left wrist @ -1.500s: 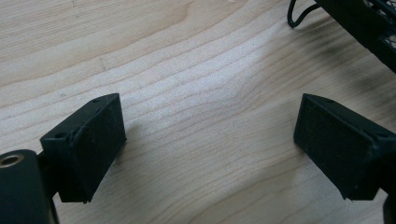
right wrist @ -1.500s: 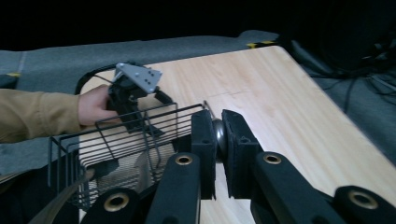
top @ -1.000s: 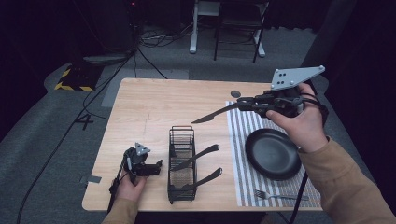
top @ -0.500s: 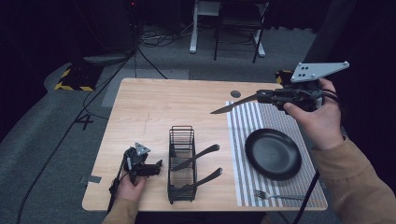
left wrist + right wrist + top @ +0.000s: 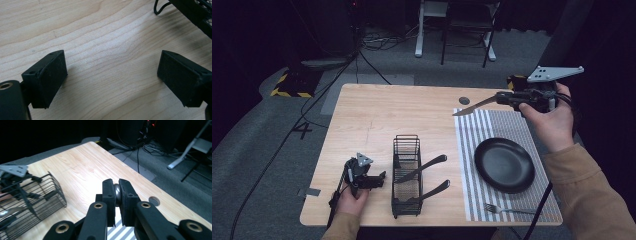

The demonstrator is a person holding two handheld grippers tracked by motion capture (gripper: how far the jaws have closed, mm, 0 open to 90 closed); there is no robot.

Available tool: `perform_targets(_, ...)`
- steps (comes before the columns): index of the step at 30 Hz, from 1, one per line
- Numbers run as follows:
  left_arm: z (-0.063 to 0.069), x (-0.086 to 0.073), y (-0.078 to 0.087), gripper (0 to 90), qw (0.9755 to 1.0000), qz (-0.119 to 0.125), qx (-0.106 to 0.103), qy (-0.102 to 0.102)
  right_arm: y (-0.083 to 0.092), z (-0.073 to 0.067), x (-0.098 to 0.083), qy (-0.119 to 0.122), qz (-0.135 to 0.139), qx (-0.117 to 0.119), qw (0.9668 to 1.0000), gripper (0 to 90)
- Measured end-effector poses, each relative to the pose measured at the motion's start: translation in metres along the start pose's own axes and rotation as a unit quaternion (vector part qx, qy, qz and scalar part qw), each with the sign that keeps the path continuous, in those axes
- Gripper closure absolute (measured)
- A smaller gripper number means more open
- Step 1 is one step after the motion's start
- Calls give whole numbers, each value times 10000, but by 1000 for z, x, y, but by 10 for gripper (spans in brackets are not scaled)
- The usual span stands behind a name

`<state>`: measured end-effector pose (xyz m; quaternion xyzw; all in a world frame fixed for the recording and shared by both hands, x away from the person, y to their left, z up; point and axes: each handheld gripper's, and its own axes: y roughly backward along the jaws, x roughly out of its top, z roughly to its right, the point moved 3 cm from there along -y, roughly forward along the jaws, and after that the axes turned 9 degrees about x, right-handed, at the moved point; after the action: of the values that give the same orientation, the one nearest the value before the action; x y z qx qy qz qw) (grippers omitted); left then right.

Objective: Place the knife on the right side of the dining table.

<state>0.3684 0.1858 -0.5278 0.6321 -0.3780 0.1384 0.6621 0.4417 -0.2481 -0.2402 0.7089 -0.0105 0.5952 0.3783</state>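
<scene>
1. The left tongs (image 5: 379, 178) rested spread wide on the worktop (image 5: 377, 115), holding nothing.
2. Two tools already stuck out of the wire rack (image 5: 406, 175).
3. The right tongs (image 5: 502, 98) pinched a knife (image 5: 472, 106) above the striped mat (image 5: 507, 125), probably to lay beside the plate (image 5: 504, 164).
4. The knife handle was hidden inside the tongs.

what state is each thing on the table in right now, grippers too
right gripper: shut on the knife, held above the table
knife: gripped by its handle, roughly level, blade pointing left
left gripper: open, nothing between the jaws, low over bare wood
wire rack: upright, two utensils with black handles sticking out
black plate: empty, on the striped mat
fork: lying flat on the striped mat
</scene>
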Motion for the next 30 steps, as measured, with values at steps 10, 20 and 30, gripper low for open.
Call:
perform_targets(10, 0, 0, 0, 93, 10000, 0, 0, 2, -18, 24, -24, -324, -230, -169, 9991, 840)
perform_targets(20, 0, 0, 0, 93, 10000, 1, 1, 1, -30, 39, -45, -533, -371, -305, 9974, 840)
perform_targets(30, 0, 0, 0, 93, 10000, -2, 2, -8, -38, 53, -63, -784, -479, -330, 9952, 840)
